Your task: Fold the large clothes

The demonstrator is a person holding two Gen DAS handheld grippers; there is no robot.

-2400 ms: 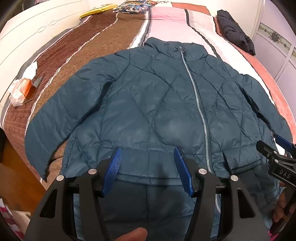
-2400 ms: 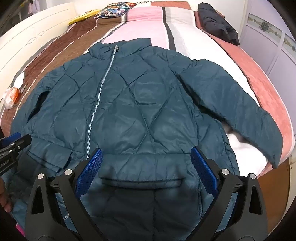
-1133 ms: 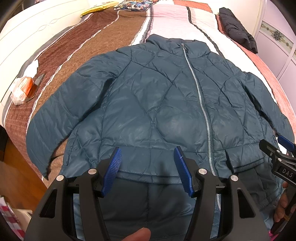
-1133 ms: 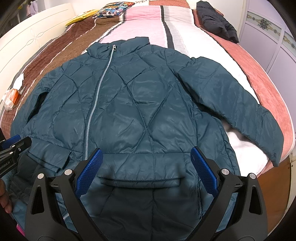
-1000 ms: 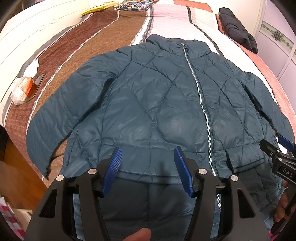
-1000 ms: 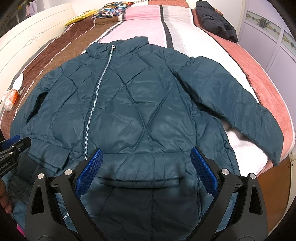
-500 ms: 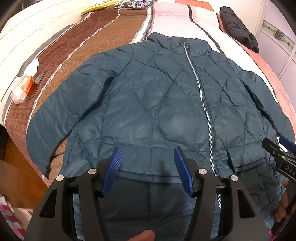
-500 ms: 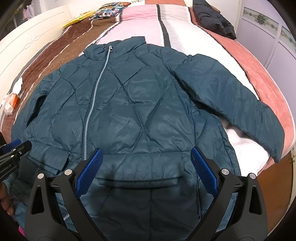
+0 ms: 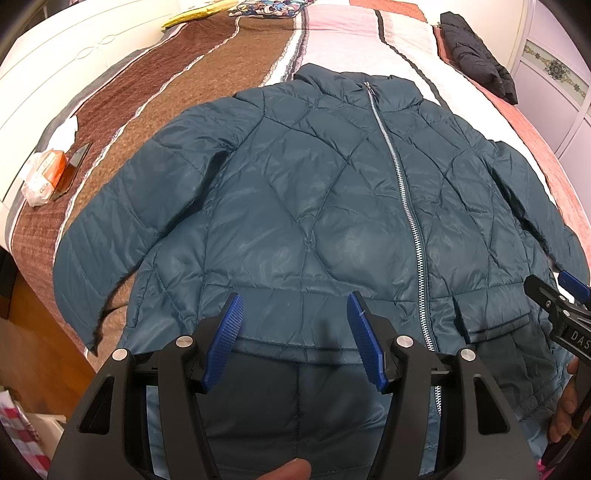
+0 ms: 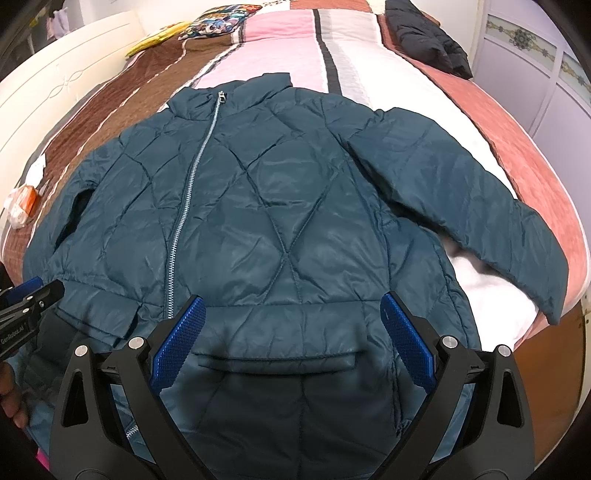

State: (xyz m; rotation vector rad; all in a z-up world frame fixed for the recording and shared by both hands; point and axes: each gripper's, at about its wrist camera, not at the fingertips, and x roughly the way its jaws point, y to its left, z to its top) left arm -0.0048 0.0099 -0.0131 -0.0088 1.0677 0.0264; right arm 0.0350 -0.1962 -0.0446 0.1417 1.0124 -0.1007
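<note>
A dark teal quilted jacket [image 9: 314, 206] [image 10: 288, 221] lies face up on the bed, zipped, collar at the far end, both sleeves spread out to the sides. Its lower part hangs over the bed's near edge. My left gripper [image 9: 295, 325] hovers open above the hem on the left half, nothing between its blue pads. My right gripper [image 10: 291, 332] is open too, over the pocket flap on the right half. Each gripper shows at the edge of the other's view, the right gripper [image 9: 561, 314] and the left gripper [image 10: 26, 306].
The bed [image 9: 207, 74] has a striped brown, pink and white cover. A black garment [image 9: 476, 55] lies at the far right. An orange packet in a plastic bag [image 9: 42, 173] sits at the left edge. Pillows [image 10: 214, 26] lie at the head. Wooden floor [image 10: 546, 373] flanks the bed.
The jacket has slid slightly toward me across the cover, and it lies a little flatter. Both grippers keep the same opening over the hem.
</note>
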